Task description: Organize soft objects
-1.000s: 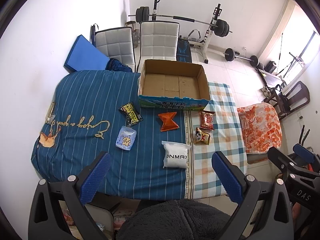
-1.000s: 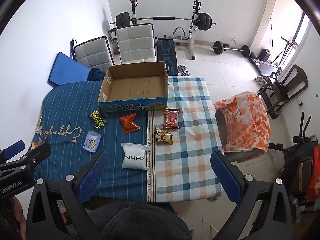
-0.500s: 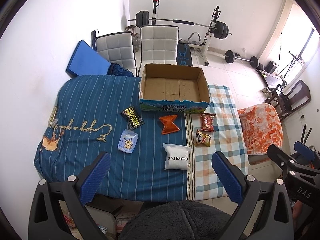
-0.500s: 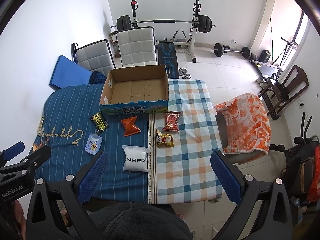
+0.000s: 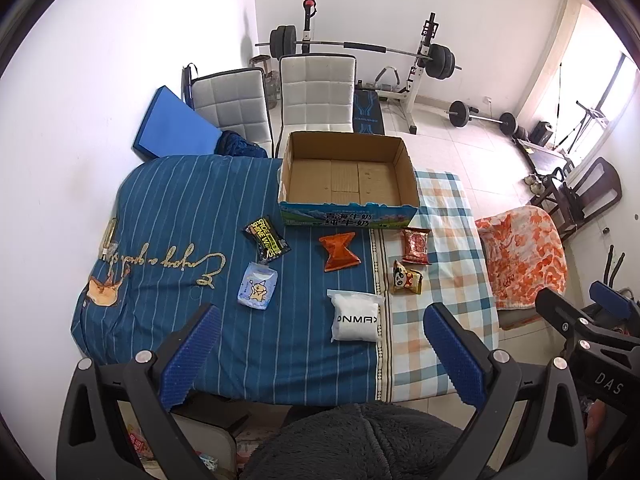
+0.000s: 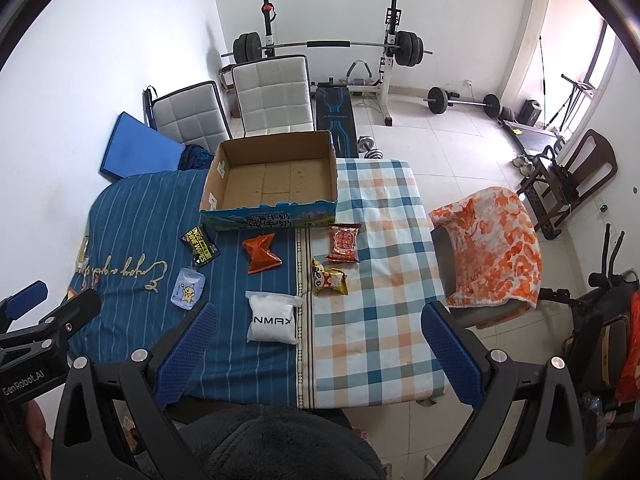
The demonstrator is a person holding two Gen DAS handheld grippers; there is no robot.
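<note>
An open, empty cardboard box stands at the back of a cloth-covered table. In front of it lie several soft packets: a black wipes pack, a pale blue pouch, an orange packet, a red snack bag, a panda snack bag and a white ONMAX pouch. My left gripper and right gripper are both open and empty, held high above the table's near edge.
The table carries a blue striped cloth on the left and a checked cloth on the right. A chair with an orange blanket stands right of it. Two white chairs, a blue mat and weight gear stand behind.
Both grippers have risen and drawn back a little, so the table looks smaller and lower in view. Nothing on the table has moved.
</note>
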